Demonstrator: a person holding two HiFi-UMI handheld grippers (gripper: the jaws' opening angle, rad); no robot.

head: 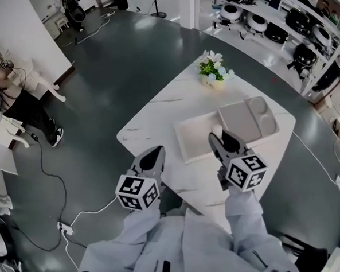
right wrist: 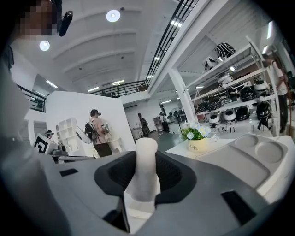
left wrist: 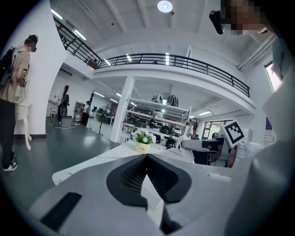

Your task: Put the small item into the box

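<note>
In the head view, the left claw (head: 153, 155) hangs over the near edge of the white table (head: 152, 119), its jaws together. The right claw (head: 223, 138) is over the white tray (head: 190, 134) and grips a small white cylinder (head: 216, 129), just short of the grey compartmented box (head: 248, 119). A flower pot (head: 214, 72) stands at the far corner.

In the left gripper view, the left claw (left wrist: 147, 158) is closed tip to tip with nothing in it.

In the right gripper view, the right claw (right wrist: 146, 162) is clamped on the upright small white cylinder (right wrist: 145, 173). The grey compartmented box (right wrist: 251, 159) lies ahead to the right.
</note>
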